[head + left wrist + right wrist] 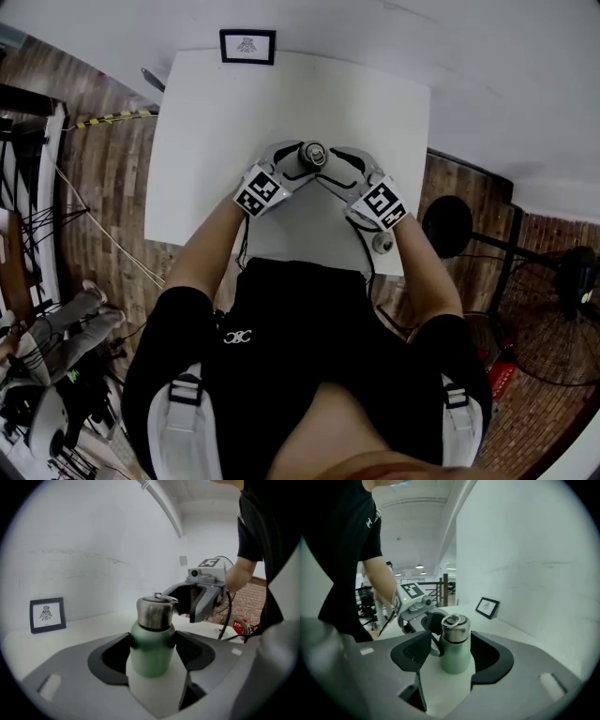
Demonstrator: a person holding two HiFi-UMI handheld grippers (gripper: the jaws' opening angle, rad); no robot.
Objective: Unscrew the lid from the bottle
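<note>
A small bottle [312,155] with a pale green body [151,653] and a steel lid [154,612] with a ring on top stands upright on the white table [216,141]. My left gripper [298,159] comes in from the left and is shut on the green body just below the lid, both dark pads against it [152,641]. My right gripper [328,161] comes in from the right. Its jaws stand around the bottle [455,656] with a gap at the left pad, so it is open [452,648]. The lid [454,626] sits on the bottle.
A small black-framed picture [247,45] stands at the table's far edge against the white wall. A small round grey object [382,243] lies near the front right edge. A fan on a stand [447,225] is on the floor to the right; another person's legs [84,309] show at left.
</note>
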